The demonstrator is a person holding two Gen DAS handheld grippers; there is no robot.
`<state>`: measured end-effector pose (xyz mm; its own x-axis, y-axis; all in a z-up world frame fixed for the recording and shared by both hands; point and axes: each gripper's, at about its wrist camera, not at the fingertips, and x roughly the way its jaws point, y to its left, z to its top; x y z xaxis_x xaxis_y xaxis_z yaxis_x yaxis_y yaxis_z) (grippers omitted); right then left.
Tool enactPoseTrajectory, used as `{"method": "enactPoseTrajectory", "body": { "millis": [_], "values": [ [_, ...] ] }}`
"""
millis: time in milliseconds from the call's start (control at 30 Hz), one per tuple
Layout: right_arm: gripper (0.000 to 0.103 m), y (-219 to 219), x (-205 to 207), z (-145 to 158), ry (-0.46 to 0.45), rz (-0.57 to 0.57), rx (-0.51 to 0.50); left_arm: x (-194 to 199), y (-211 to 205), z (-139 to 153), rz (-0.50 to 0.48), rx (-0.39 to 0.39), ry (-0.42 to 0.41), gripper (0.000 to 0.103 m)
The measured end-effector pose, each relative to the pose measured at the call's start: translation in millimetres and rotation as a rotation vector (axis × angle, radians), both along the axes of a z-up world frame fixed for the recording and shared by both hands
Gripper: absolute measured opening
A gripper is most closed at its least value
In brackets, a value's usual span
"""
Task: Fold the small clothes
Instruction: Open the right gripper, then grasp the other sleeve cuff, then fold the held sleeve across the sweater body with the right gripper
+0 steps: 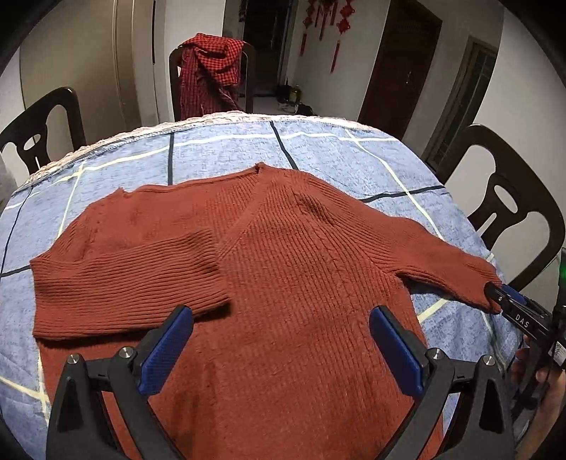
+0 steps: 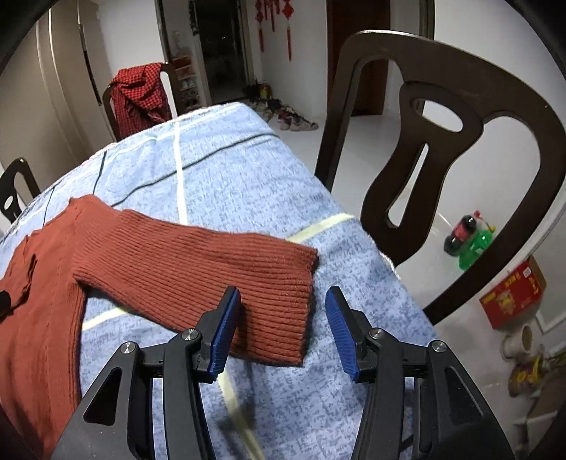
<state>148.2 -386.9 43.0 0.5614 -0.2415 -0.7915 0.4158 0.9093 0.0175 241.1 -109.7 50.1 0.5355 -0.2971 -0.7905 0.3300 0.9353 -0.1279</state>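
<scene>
A red-brown sweater (image 1: 283, 269) lies flat on a blue cloth (image 1: 219, 155) with white and dark lines, and the cloth covers the whole table. One sleeve (image 1: 131, 283) is folded in, so it lies across the body of the sweater. The other sleeve (image 2: 198, 276) sticks straight out to the side, and its cuff (image 2: 293, 311) rests on the cloth near the table's edge. The left gripper (image 1: 281, 331) hangs over the lower part of the sweater with its blue pads (image 1: 169, 350) spread wide apart, and nothing is between them. The right gripper (image 2: 283, 323) is at the cuff of the stretched-out sleeve. Its blue pads (image 2: 226, 332) are partly open, with one pad over the cuff and the other just past the cuff's end, over the cloth. It may be touching the cuff, but that is hard to tell. Dark chairs (image 2: 460, 148) stand around the table. On the chair at the far side of the sweater hangs a red checked cloth (image 1: 212, 67). On the floor past the sleeve's side of the table are two bottles (image 2: 467, 244) and a red box (image 2: 513, 293). Red knot charms (image 1: 325, 24) hang on the far wall.
</scene>
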Motion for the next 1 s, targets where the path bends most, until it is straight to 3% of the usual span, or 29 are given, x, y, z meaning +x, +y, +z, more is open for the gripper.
{"method": "enactPoseTrajectory", "body": {
  "millis": [333, 400, 467, 600, 1000],
  "values": [
    [0.052, 5, 5, -1, 0.009, 0.015, -0.019, 5, -13, -13, -0.023, 0.024, 0.025, 0.101],
    [0.045, 5, 6, -1, -0.001, 0.016, -0.009, 6, -13, -15, -0.021, 0.026, 0.030, 0.101],
    [0.022, 5, 7, -1, -0.005, 0.020, -0.003, 6, -13, -16, -0.025, 0.026, 0.033, 0.101],
    [0.010, 5, 8, 1, -0.015, 0.027, 0.020, 7, -11, -18, -0.023, 0.026, 0.039, 0.101],
    [0.006, 21, 12, 35, -0.156, 0.124, 0.112, 8, -2, -17, -0.012, 0.011, 0.040, 0.101]
  ]
}}
